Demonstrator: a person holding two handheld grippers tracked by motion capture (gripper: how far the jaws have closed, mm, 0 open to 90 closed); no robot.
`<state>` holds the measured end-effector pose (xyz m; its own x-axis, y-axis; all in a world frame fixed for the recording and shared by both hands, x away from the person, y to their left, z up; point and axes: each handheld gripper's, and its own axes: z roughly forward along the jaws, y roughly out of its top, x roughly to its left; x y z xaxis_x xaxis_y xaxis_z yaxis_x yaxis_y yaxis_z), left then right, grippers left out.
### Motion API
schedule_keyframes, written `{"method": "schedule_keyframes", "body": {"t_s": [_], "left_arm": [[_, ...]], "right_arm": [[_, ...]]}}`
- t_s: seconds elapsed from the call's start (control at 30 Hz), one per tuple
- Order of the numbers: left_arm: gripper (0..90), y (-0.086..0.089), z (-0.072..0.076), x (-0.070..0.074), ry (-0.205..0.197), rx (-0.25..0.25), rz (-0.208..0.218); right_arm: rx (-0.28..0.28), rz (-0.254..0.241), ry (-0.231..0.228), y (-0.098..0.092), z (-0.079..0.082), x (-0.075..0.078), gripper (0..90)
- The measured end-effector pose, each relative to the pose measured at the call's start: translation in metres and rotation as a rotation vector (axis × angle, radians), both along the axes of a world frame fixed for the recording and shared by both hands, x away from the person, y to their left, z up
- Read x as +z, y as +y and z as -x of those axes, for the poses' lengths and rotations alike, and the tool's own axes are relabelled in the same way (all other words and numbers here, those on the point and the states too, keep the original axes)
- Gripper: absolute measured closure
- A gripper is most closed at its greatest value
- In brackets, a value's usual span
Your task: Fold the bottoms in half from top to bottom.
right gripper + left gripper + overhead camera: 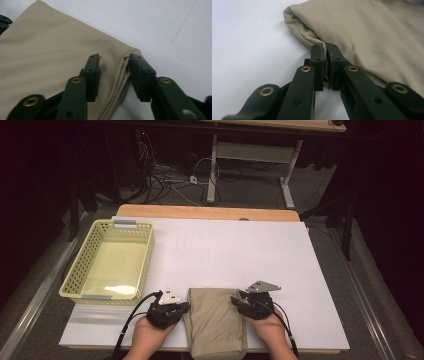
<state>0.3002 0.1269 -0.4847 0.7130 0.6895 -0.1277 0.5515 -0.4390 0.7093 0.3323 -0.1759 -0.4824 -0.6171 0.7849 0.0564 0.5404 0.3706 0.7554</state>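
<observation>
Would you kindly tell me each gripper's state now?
Left gripper: shut on the folded beige knit cloth.
Right gripper: open, jaws astride that cloth's edge.

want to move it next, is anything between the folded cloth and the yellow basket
Nothing visible. Only bare white table cover lies between the folded cloth and the basket, which sits apart to its left.

white-topped table carries a folded beige cloth and yellow basket.

high view looks down from above; 2 gripper views sit close, sharing the folded beige cloth.
</observation>
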Motion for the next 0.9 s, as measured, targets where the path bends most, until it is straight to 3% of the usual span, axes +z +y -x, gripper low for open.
{"method": "schedule_keyframes", "body": {"t_s": [0.13,0.23,0.5,0.67,0.9], "left_arm": [[82.5,-0.001,-0.002,0.001,-0.008,0.006,-0.006],[83.1,-0.002,-0.003,0.003,-0.023,0.005,-0.016],[83.2,-0.002,-0.012,0.01,-0.049,0.024,-0.023],[83.1,-0.005,-0.029,0.021,-0.073,0.04,-0.03],[83.2,-0.004,-0.07,0.038,-0.09,0.084,-0.048]], "right_arm": [[0.012,-0.021,0.011,-0.002,-0.001,0.0,77.3],[0.025,-0.012,-0.001,-0.001,0.0,0.001,82.8],[0.013,-0.02,-0.055,0.0,-0.002,0.009,85.5],[0.006,-0.014,-0.093,0.0,-0.016,0.019,85.5],[-0.032,-0.02,-0.118,-0.001,-0.053,0.031,85.5]]}}
